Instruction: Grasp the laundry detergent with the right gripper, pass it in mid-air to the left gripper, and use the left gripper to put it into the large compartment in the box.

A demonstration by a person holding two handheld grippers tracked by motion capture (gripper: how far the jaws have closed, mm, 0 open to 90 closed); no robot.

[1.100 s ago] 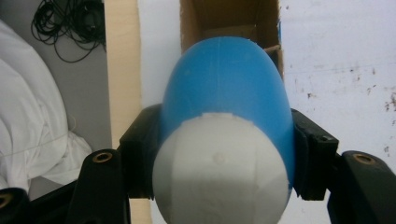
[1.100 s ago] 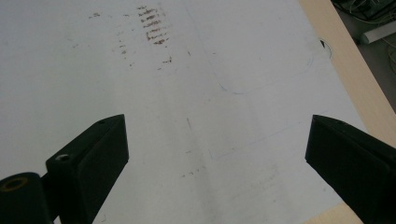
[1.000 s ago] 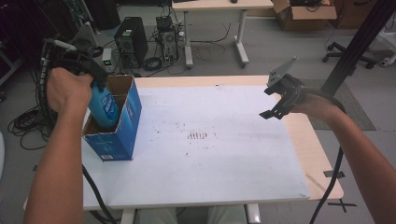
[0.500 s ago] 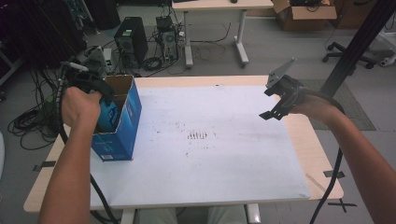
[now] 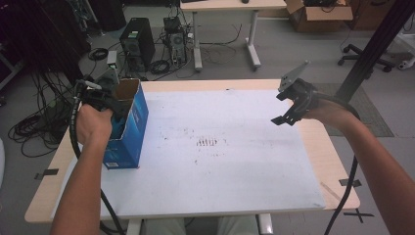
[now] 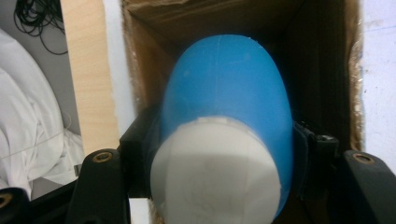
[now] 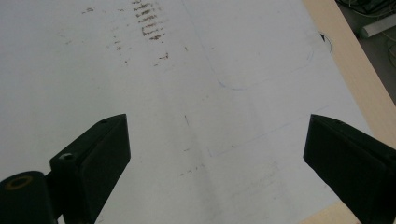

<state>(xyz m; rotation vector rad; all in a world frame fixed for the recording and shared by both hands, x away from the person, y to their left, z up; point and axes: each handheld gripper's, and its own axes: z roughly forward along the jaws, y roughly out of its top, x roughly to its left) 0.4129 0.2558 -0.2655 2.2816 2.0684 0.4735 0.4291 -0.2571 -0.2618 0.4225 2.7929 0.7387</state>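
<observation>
Overhead, the left gripper (image 5: 113, 117) dips into the open blue box (image 5: 128, 128) at the table's (image 5: 244, 196) left edge, while the right gripper (image 5: 293, 105) hangs above the right side. In the left gripper view, both jaws pinch a blue bottle (image 6: 229, 107) with a white cap (image 6: 215, 172), inside the cardboard walls. In the right gripper view the jaws stand spread wide over the white sheet (image 7: 210, 93), nothing between them.

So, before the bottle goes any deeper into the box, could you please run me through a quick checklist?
1. Left gripper shut on the blue bottle: ok.
2. Bottle over the open box, between its walls: ok.
3. Room on the box floor below the bottle: cannot tell, dark inside.
4. Box standing upright on the table: ok.
5. Right gripper open, empty, away from the box: ok.
</observation>
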